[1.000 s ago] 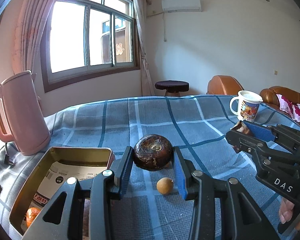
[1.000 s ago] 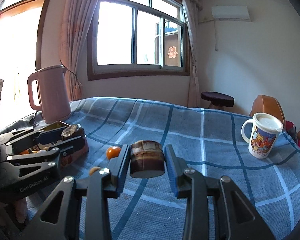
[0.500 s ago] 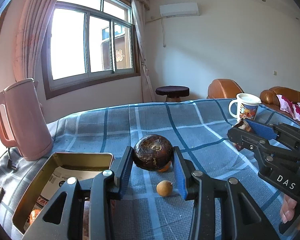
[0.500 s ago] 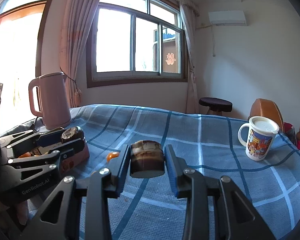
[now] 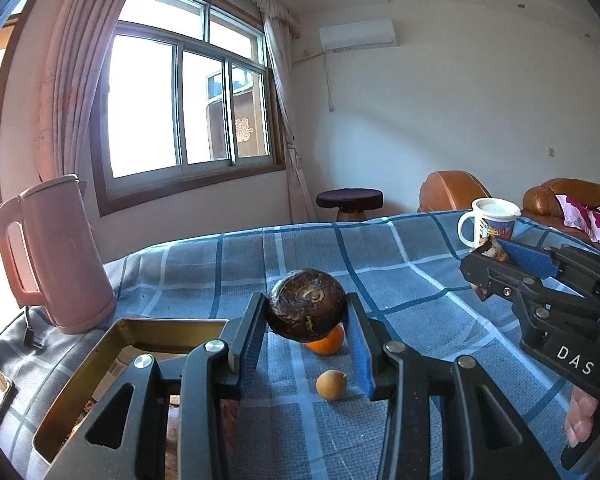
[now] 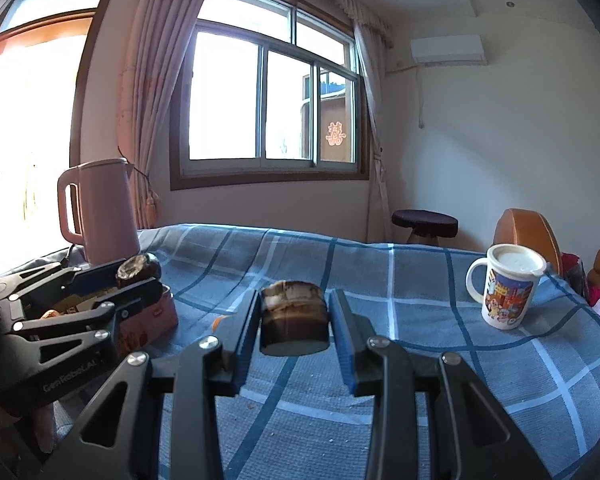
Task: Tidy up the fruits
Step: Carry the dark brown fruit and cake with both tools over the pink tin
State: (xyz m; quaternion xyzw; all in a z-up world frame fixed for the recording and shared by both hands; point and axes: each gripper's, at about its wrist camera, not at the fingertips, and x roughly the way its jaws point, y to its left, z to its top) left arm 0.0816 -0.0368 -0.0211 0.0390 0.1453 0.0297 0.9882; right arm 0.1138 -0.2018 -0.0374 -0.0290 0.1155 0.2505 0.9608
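- Your left gripper (image 5: 306,338) pinches a dark round fruit (image 5: 307,310) above the plaid tablecloth (image 5: 400,280).
- Your right gripper (image 6: 294,330) clamps a brown cut piece (image 6: 293,322) above that cloth.
- On the cloth: gold tin (image 5: 100,364), pink kettle (image 5: 56,256), mug (image 5: 490,228).

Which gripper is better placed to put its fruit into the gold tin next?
Probably the left. The left gripper holds its dark round fruit right beside the gold tin; the right gripper, with its cut dark piece, is farther over.

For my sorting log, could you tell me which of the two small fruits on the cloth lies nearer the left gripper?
The pale tan fruit; the orange one sits farther off, partly hidden behind the dark fruit held in the left gripper.
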